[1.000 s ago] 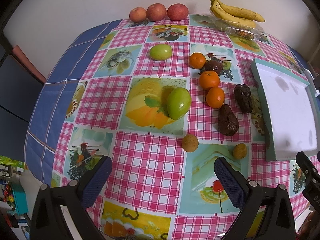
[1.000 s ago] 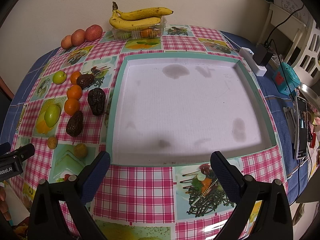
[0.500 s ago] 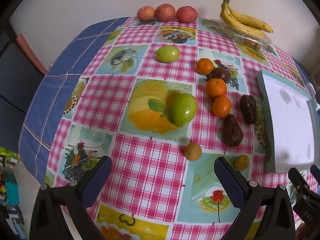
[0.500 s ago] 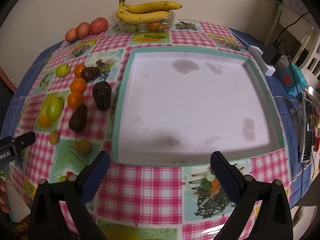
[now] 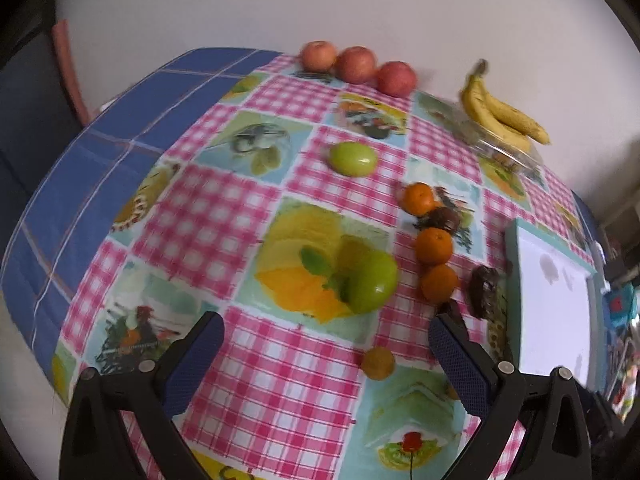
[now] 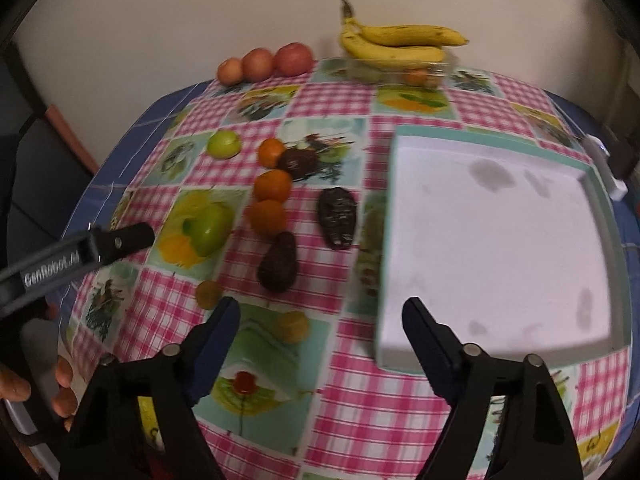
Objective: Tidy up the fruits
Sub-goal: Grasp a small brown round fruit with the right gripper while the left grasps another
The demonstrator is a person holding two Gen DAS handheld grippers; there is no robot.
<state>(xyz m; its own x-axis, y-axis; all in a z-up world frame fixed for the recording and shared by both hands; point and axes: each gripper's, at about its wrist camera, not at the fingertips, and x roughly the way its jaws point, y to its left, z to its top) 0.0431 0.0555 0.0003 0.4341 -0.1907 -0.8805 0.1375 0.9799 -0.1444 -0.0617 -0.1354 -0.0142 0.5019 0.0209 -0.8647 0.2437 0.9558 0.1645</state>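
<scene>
My left gripper (image 5: pixel 326 332) is open, just short of a large green fruit (image 5: pixel 370 282). A small yellow-brown fruit (image 5: pixel 378 362) lies between its fingers. Three oranges (image 5: pixel 434 245) run in a line beside dark avocados (image 5: pixel 484 292). A smaller green fruit (image 5: pixel 353 159) lies farther back. My right gripper (image 6: pixel 322 312) is open and empty above a small yellow fruit (image 6: pixel 294 326), with a dark avocado (image 6: pixel 279 264) ahead of it. The white tray (image 6: pixel 496 240) with a teal rim holds nothing. One finger of the left gripper (image 6: pixel 120 240) shows at the left of the right wrist view.
Three red apples (image 5: pixel 356 65) and bananas (image 6: pixel 396 46) on a clear plastic box line the wall at the back. The checked tablecloth ends in a blue border at the left edge (image 5: pixel 100 184). A person's hand (image 6: pixel 60 380) is at the lower left. Clutter lies right of the tray.
Both grippers have moved forward and swung left toward the fruits. The tray has slid to the right in both views. Both views are now blurred by motion. No fruit has moved.
</scene>
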